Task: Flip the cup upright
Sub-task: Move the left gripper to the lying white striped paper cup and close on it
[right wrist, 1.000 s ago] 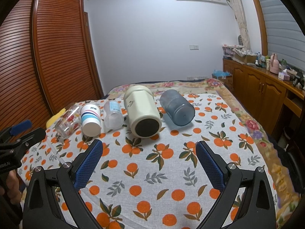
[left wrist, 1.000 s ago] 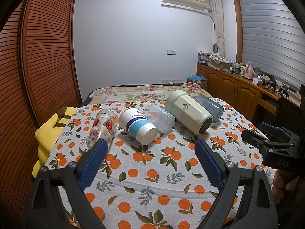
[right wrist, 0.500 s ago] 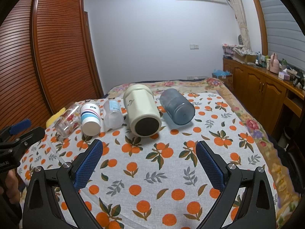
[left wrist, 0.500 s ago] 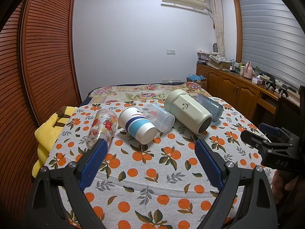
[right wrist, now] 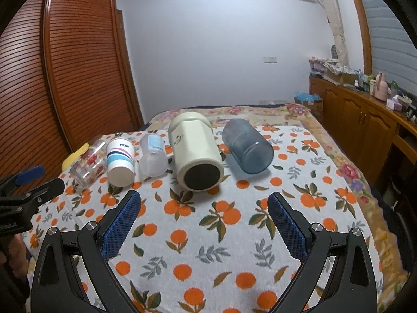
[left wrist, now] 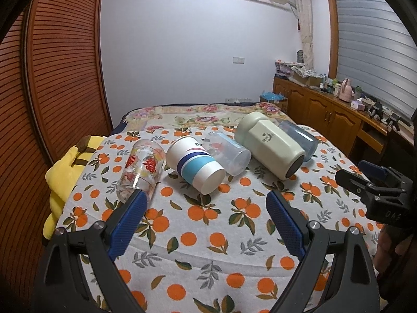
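Several cups lie on their sides in a row on the orange-print cloth (left wrist: 203,234). From left: a clear glass with red print (left wrist: 140,169), a white paper cup with blue stripes (left wrist: 194,164), a clear plastic cup (left wrist: 228,154), a big cream cup (left wrist: 271,148) and a blue-grey cup (left wrist: 299,138). The same row shows in the right wrist view: glass (right wrist: 87,163), paper cup (right wrist: 120,161), plastic cup (right wrist: 152,157), cream cup (right wrist: 195,154), blue-grey cup (right wrist: 247,150). My left gripper (left wrist: 206,203) is open and empty, short of the paper cup. My right gripper (right wrist: 204,203) is open and empty, short of the cream cup.
A yellow plush (left wrist: 65,172) lies at the bed's left edge beside the wooden wardrobe (left wrist: 57,78). A wooden cabinet (right wrist: 365,125) with clutter runs along the right wall. Each gripper shows at the edge of the other's view: the right one (left wrist: 375,187), the left one (right wrist: 23,190).
Both grippers have edged slightly forward toward the row of cups. The cups have not moved and both grippers stay open.
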Available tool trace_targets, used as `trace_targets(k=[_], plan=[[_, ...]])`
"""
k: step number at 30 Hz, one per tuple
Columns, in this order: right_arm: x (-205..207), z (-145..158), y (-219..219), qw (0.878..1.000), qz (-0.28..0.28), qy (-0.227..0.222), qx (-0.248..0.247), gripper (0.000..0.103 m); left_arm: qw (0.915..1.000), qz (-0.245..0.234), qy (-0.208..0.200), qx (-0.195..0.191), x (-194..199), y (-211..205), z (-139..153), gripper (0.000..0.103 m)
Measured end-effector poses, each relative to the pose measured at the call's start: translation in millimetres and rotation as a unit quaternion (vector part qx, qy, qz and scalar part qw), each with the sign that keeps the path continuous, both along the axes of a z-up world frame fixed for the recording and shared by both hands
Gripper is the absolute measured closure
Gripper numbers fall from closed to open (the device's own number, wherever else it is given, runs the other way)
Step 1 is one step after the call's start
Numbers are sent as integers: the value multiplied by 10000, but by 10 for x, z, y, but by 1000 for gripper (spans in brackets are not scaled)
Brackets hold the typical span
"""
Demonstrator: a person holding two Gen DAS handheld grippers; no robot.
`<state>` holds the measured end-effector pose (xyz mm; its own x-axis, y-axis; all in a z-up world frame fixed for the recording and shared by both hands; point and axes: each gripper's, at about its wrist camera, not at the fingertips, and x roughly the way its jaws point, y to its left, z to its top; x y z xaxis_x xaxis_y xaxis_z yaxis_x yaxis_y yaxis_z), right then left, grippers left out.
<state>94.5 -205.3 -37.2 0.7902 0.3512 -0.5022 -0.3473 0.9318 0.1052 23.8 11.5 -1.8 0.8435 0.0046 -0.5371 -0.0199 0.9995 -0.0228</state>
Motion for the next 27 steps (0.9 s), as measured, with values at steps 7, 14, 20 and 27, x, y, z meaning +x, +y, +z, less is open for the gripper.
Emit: trace_targets(k=[7,14,20,27], plan=[[238,52,80,9998,173,58,-31,3,9993,92,353,-93,321,104,-45,10],[499,123,173,9993,325,171,-65,3,9960,75,851,-256,733,177,-82,10],[728,204,243,9986,457,245,-96,3,9910,46,1277,-403,1043,256,-96,10],[899,208,305,9977,603,307,-94,3,9840,18,1687,-577,1367,336,-108,12]])
